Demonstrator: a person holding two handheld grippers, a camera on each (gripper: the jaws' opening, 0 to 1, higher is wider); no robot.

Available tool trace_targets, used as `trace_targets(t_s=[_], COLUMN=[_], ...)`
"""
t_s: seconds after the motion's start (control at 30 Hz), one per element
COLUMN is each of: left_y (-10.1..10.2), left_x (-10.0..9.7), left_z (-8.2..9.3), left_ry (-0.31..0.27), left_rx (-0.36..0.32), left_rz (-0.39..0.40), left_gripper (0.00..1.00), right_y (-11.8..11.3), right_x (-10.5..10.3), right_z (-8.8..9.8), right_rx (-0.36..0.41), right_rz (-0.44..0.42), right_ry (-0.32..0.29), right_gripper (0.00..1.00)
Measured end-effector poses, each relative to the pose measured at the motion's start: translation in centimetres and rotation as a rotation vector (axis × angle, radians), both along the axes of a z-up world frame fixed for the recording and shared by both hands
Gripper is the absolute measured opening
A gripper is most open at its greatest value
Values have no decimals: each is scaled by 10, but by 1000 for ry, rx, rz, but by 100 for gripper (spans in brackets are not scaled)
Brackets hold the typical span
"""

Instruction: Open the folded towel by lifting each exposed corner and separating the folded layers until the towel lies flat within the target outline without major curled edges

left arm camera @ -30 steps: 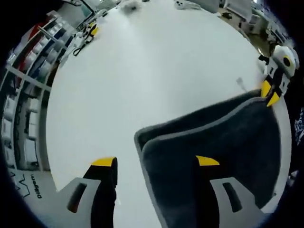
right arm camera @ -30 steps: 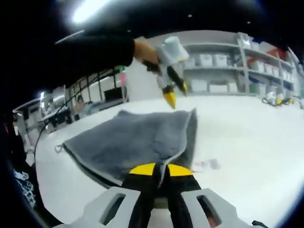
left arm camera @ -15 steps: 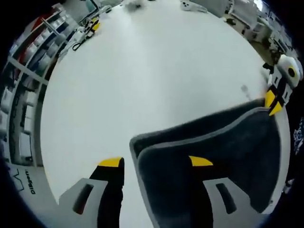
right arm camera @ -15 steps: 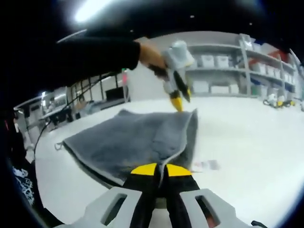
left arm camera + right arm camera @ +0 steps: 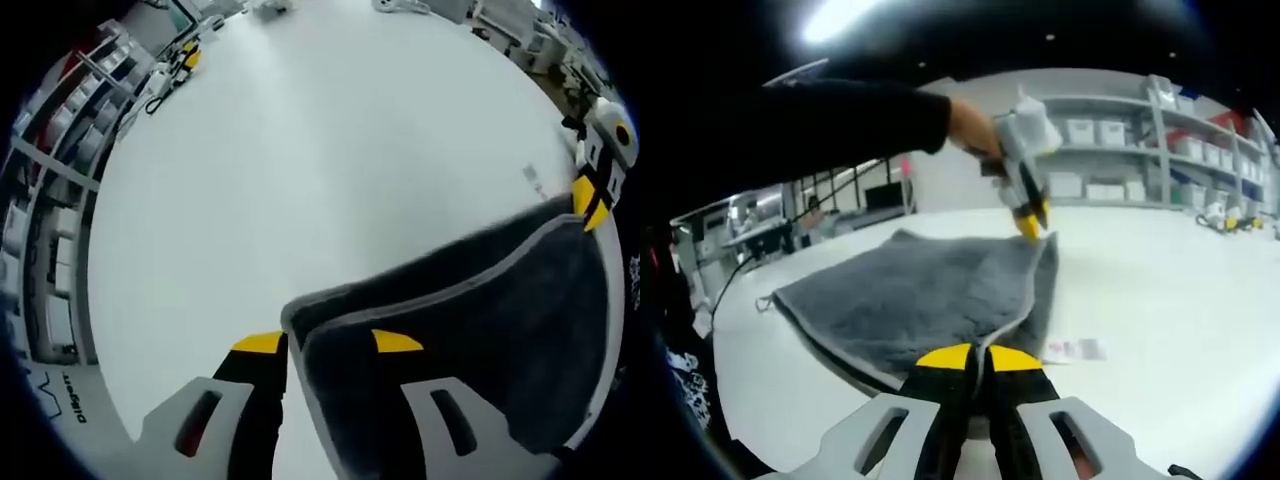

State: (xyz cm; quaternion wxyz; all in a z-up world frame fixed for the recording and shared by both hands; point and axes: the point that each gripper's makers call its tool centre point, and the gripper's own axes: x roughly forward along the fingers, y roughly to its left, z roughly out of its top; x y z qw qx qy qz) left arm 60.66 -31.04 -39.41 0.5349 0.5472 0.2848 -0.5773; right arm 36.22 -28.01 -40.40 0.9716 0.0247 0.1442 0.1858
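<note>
Towel [image 5: 480, 320]: dark grey pile, lighter grey piping along edges, no print. Same in right gripper view [image 5: 910, 295], mid-grey w/ pale hem.
Table [image 5: 300, 170]: plain white, matte.
Left gripper [image 5: 325, 343]: yellow tips, black fingers, light grey body; seen in right gripper view [image 5: 1032, 222] as white/grey housing w/ yellow-black tip.
Right gripper [image 5: 975, 357]: yellow tips, black fingers, pale grey base; at far right of left gripper view [image 5: 595, 195] yellow + black under white body.
Sleeve [image 5: 840, 120]: black.
Label [image 5: 1072, 349] on table near towel: white w/ dark print, unreadable.
Shelving [image 5: 1140, 150]: white/grey w/ pale bins.

Bright overhead glare (edges warp).
</note>
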Motion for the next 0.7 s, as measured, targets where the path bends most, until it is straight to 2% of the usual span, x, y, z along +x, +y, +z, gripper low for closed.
trace_targets(t_s=[0.23,0.43,0.57,0.7], left_y=[8,6,5,5], left_x=[4,3,6,12], left_z=[-9,-12,-8,-10], left_ry=[2,2,29,-1], left_rx=[43,40,27,28], left_rz=[-3,-8,8,0], left_gripper=[18,18,18,14], right_y=[1,2,2,3], right_x=[1,2,2,1], right_z=[1,2,2,3], right_rx=[1,-1,1,-2], right_rz=[2,4,6,7], right_ry=[-1,-2,-2,-4], right_gripper=[0,0,0,0])
